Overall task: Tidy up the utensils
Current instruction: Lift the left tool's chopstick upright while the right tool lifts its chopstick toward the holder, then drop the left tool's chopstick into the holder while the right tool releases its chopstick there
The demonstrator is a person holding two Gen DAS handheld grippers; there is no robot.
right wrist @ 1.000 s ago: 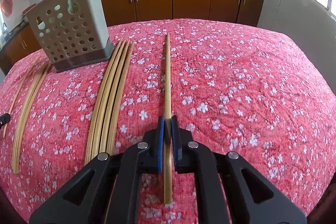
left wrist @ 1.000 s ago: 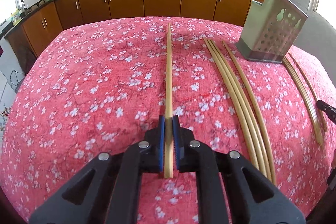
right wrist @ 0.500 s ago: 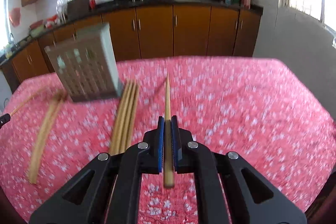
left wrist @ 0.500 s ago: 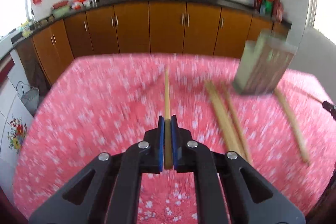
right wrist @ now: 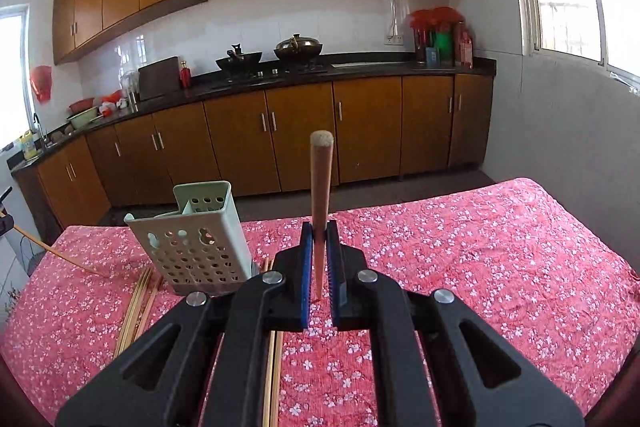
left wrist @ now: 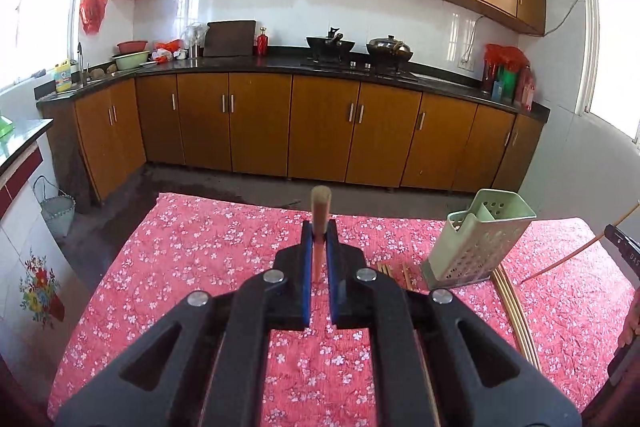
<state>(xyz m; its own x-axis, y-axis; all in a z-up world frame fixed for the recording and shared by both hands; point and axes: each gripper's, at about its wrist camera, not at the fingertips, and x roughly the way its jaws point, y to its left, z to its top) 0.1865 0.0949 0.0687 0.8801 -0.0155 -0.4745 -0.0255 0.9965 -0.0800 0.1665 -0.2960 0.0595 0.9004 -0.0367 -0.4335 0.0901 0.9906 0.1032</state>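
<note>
**Observer:** What are you seeing on the left side?

**Operator:** I'm looking along my left gripper [left wrist: 319,247], and it's clenching a bamboo chopstick [left wrist: 321,205] between its blue pads [left wrist: 306,267]. The stick is pointing away from me, its blunt end poking out past the fingertips, clear of the table's pink floral cloth [left wrist: 192,259].

**Observer:** And the holder?

**Operator:** The pale green perforated utensil holder [left wrist: 476,241] is standing on the cloth to the right of that gripper, and it's looking tilted in this lens. A few loose chopsticks [left wrist: 394,273] are lying just to its left, and another bundle [left wrist: 514,311] is lying on its right, running back towards me.

**Observer:** Moving over to the right?

**Operator:** I'm seeing my right gripper [right wrist: 319,247] grasping a second chopstick [right wrist: 320,187] the same way, jaws pinched tight on it, with a longer stretch sticking out ahead. From this camera the holder [right wrist: 196,243] is sitting left of the gripper, and loose chopsticks [right wrist: 138,301] are lying on the cloth [right wrist: 480,259] beside its base. More sticks [right wrist: 274,367] are showing under the gripper's frame.

**Observer:** Anything at the far edges?

**Operator:** In the left camera I'm catching the other gripper's held stick [left wrist: 576,253] slanting in at the right border.
</note>
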